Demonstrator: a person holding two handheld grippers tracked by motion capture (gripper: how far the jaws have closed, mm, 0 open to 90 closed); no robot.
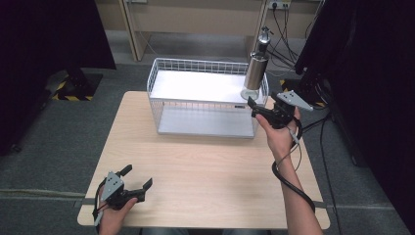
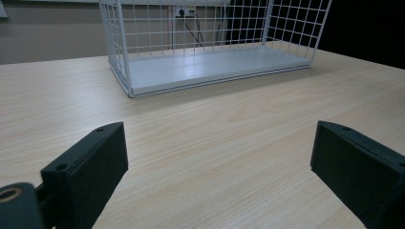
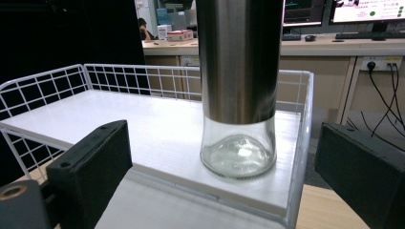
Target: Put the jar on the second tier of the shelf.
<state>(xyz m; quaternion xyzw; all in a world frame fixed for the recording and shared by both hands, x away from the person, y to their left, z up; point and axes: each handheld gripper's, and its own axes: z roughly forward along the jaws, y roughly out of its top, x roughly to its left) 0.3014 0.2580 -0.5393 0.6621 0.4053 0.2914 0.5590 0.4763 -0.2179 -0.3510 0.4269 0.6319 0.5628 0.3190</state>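
A tall bottle with a brushed steel body, clear glass base and pump top stands upright on the white upper shelf at the right end of a white wire basket. My right gripper is open just in front of the bottle, level with its base, not touching it. In the right gripper view the bottle stands between and beyond the open gripper jaws. My left gripper rests open low over the table's front left corner, holding nothing. From there the left gripper faces the basket.
The wooden table carries the basket at its far edge. The basket's lower floor is bare. Cables and a dark stand sit behind the table's right side; black curtains flank both sides.
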